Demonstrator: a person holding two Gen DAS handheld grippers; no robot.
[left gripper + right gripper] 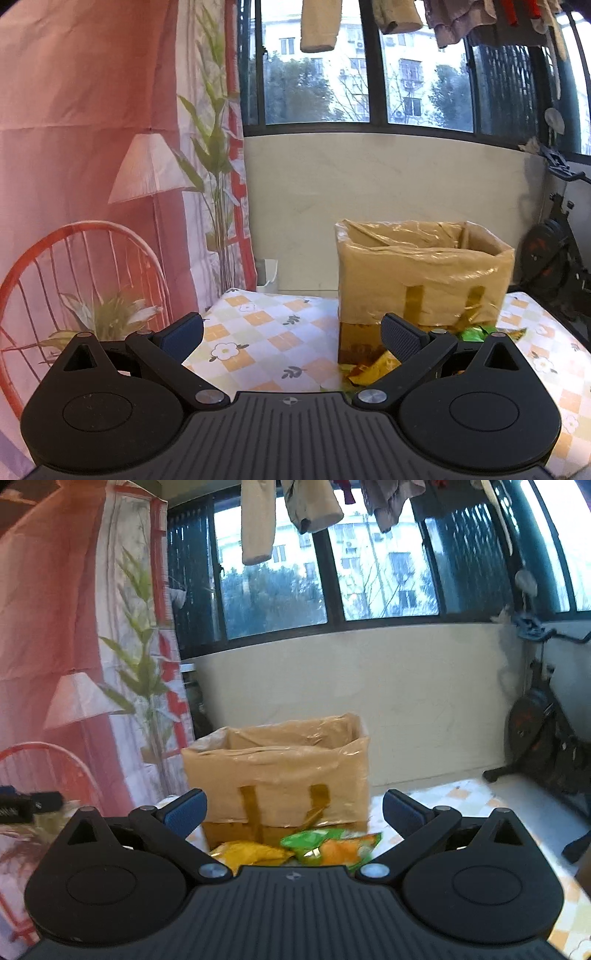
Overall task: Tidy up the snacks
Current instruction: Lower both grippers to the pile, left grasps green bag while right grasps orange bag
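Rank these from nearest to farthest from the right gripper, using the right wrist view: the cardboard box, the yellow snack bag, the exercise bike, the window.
1. Yellow snack bag: on the table just ahead of the right gripper, low and slightly left.
2. Cardboard box: standing open right behind the bag.
3. Exercise bike: far right, by the wall.
4. Window: above the back wall.

Your left gripper [291, 334] and right gripper [294, 811] are matte black, with ribbed housings, silver pivot screws and blue finger pads [186, 814].
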